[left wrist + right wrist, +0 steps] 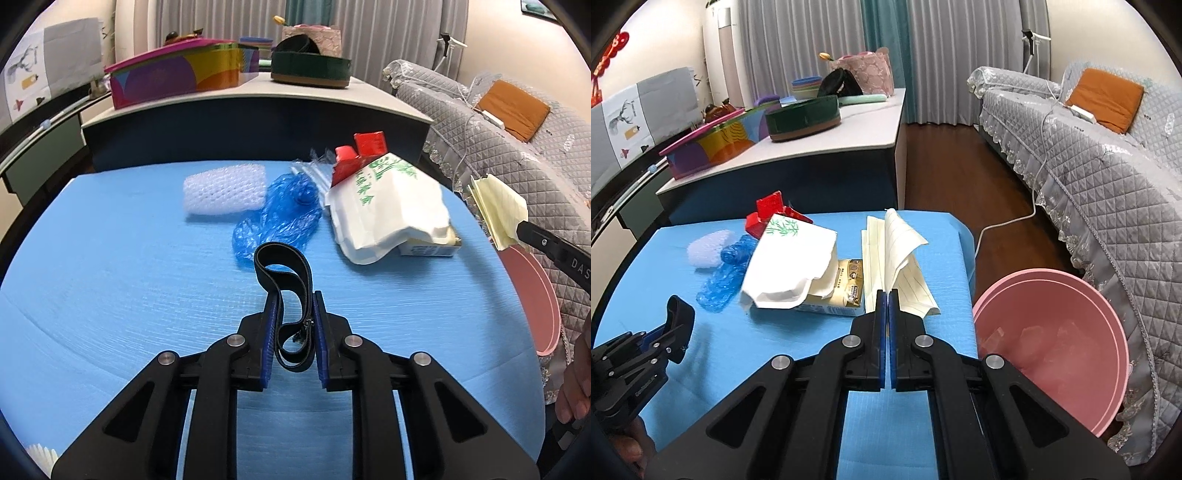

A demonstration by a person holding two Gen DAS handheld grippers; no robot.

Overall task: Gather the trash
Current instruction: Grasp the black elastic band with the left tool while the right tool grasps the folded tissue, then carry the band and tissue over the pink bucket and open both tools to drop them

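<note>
L wrist view: left gripper (294,295) pinches looped black zipper strip (282,295) over ribbed blue foam mat (110,277); at 12–1 o'clock uncollected white foam net (225,188), crinkly blue plastic film (279,218), white paper bag (384,206). R wrist view: right gripper (887,295), jaws tight on lined pale-yellow paper sheets (897,254); glossy pink round basin (1052,347) at 3 o'clock off mat edge, contents unclear. Task approx early, most left.

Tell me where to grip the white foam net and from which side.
Grip the foam net across its short width, near the left end, coming from above. It lies flat on the blue mat, and its right end abuts the blue plastic, so the left end is likely easier.
</note>
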